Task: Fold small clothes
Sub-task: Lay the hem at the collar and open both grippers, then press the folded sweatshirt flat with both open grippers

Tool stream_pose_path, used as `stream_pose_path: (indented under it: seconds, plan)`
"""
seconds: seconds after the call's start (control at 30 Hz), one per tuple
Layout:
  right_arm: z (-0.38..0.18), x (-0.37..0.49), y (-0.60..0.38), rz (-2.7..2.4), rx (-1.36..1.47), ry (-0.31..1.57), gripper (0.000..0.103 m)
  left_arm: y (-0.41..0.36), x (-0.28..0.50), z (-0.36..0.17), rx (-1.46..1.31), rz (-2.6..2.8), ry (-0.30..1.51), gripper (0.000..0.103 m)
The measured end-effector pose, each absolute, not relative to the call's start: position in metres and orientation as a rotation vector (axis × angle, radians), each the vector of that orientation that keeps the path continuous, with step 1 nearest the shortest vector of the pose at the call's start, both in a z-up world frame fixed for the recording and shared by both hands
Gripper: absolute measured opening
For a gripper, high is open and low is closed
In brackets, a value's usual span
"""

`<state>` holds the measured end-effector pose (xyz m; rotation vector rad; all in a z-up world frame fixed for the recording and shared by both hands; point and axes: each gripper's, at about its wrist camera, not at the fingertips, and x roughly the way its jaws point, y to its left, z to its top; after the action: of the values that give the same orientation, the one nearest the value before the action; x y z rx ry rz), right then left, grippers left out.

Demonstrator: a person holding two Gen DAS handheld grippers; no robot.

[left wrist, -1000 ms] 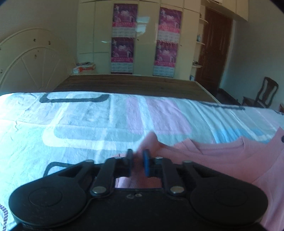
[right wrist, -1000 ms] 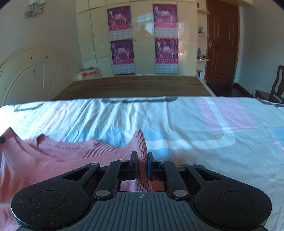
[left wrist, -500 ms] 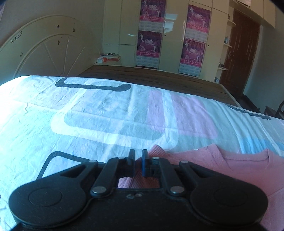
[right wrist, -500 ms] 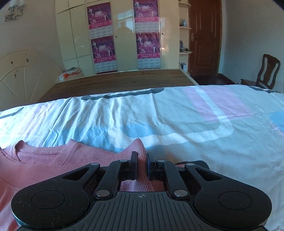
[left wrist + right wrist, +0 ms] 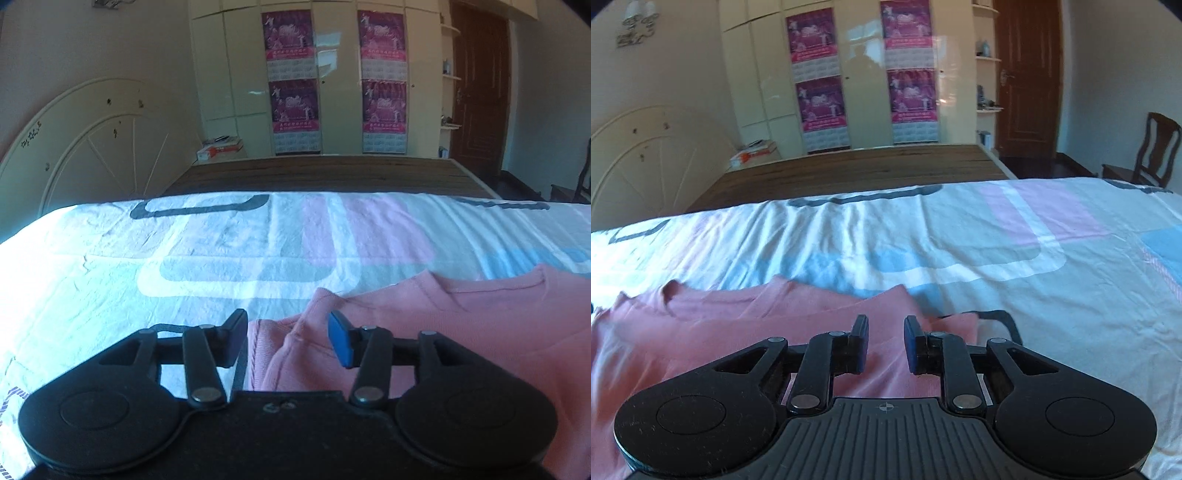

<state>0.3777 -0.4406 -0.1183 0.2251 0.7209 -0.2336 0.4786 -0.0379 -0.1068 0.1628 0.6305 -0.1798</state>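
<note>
A small pink shirt (image 5: pixel 461 325) lies on the patterned bedsheet (image 5: pixel 221 266). In the left wrist view it fills the lower right, its left shoulder corner resting between the jaws. My left gripper (image 5: pixel 286 332) is open over that corner, not pinching it. In the right wrist view the pink shirt (image 5: pixel 720 332) lies at the lower left, its right edge below the jaws. My right gripper (image 5: pixel 885 339) is open just above the cloth. The shirt's lower part is hidden under both grippers.
The bedsheet (image 5: pixel 997 251) has white, blue, pink and grey shapes. Bare wooden bed slats (image 5: pixel 325 177) lie beyond it, a curved white headboard (image 5: pixel 92 147) at left. Wardrobes with posters (image 5: pixel 291 74) stand behind, a dark door (image 5: pixel 1027 85) and wooden chair (image 5: pixel 1152 147) at right.
Both grippers were shut on the shirt's shoulder corners and carried them down toward the sheet. Now both have opened and the corners lie released on the bed.
</note>
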Motion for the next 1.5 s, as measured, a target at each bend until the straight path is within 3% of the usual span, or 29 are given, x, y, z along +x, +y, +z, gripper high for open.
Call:
stream_pose_path:
  seconds: [0.27,0.47,0.63,0.8,0.93,1.03,1.27,1.4,1.5]
  plan:
    - [-0.142,0.342,-0.381,-0.166,0.148,0.812,0.021,-0.079,0.42,-0.125,0.206,-0.356,0.709,0.052]
    - [-0.162,0.3,-0.393,-0.254,-0.015,0.888,0.02,-0.048,0.424,-0.155,0.154,-0.251,0.795,0.058]
    - [-0.15,0.299,-0.391,-0.275,0.017,0.908,0.021,-0.04,0.415,-0.138,0.129,-0.227,0.8,0.052]
    - [-0.125,0.299,-0.358,-0.154,0.095,0.821,0.021,-0.059,0.392,-0.123,0.131,-0.302,0.746,0.059]
    - [-0.149,0.303,-0.339,-0.137,0.025,0.934,0.021,-0.067,0.392,-0.145,0.157,-0.287,0.809,0.062]
    - [-0.16,0.282,-0.345,-0.132,0.001,0.936,0.021,-0.05,0.392,-0.153,0.101,-0.253,0.815,0.071]
    - [-0.153,0.271,-0.351,-0.15,0.046,0.974,0.022,-0.042,0.386,-0.143,0.076,-0.224,0.854,0.071]
    - [-0.131,0.277,-0.348,-0.108,0.194,0.908,0.03,-0.048,0.381,-0.133,0.069,-0.212,0.858,0.076]
    - [-0.116,0.291,-0.329,-0.079,0.171,0.849,0.044,-0.056,0.378,-0.13,0.073,-0.213,0.866,0.077]
